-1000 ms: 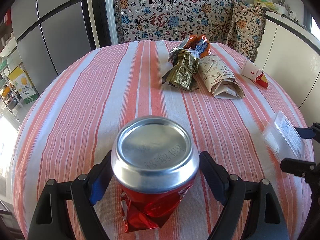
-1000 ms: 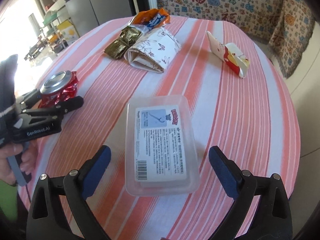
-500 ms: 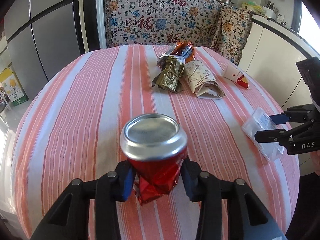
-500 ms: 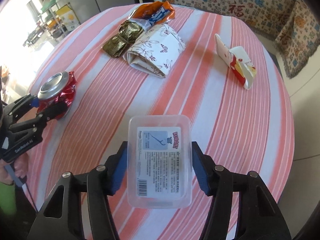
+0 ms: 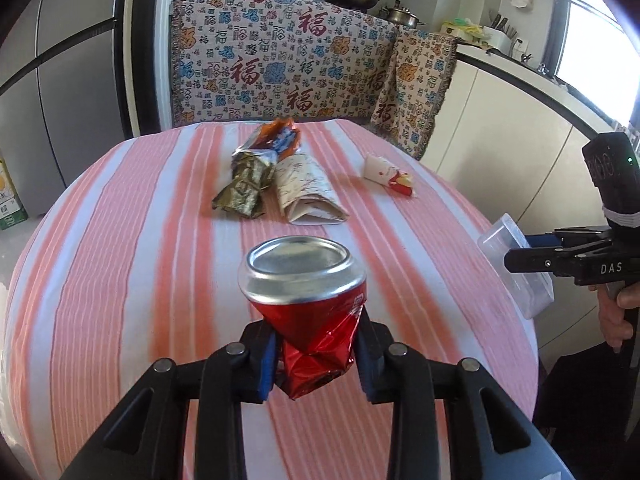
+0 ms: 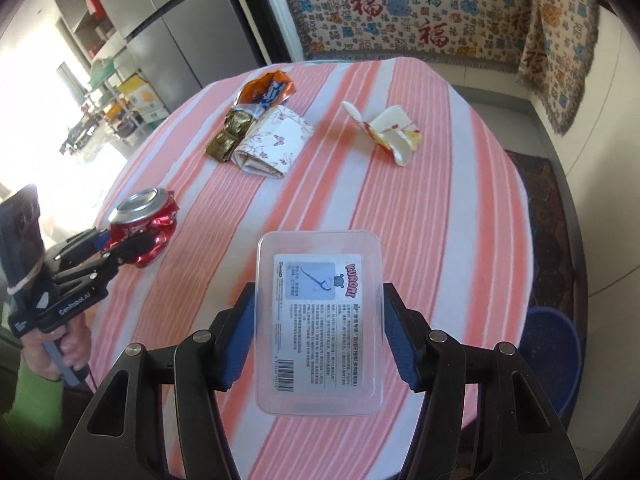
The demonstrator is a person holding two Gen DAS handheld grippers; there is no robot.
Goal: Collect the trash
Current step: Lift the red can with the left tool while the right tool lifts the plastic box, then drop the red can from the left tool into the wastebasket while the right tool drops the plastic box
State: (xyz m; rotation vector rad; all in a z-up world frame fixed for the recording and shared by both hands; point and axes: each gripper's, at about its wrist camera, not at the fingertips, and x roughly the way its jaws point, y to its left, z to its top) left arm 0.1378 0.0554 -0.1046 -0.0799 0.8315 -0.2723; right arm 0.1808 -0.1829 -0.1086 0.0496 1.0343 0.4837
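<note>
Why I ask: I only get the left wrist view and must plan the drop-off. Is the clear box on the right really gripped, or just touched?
Observer: Gripped. The right gripper has just closed its jaws, and a blue pad presses on each long side of the clear box, which has its label facing up.
Operator: Is there anywhere nearby to drop it?
Observer: Possibly. A blue tub stands on the floor beside the table, off to that gripper's right. I cannot see what is inside it.
</note>
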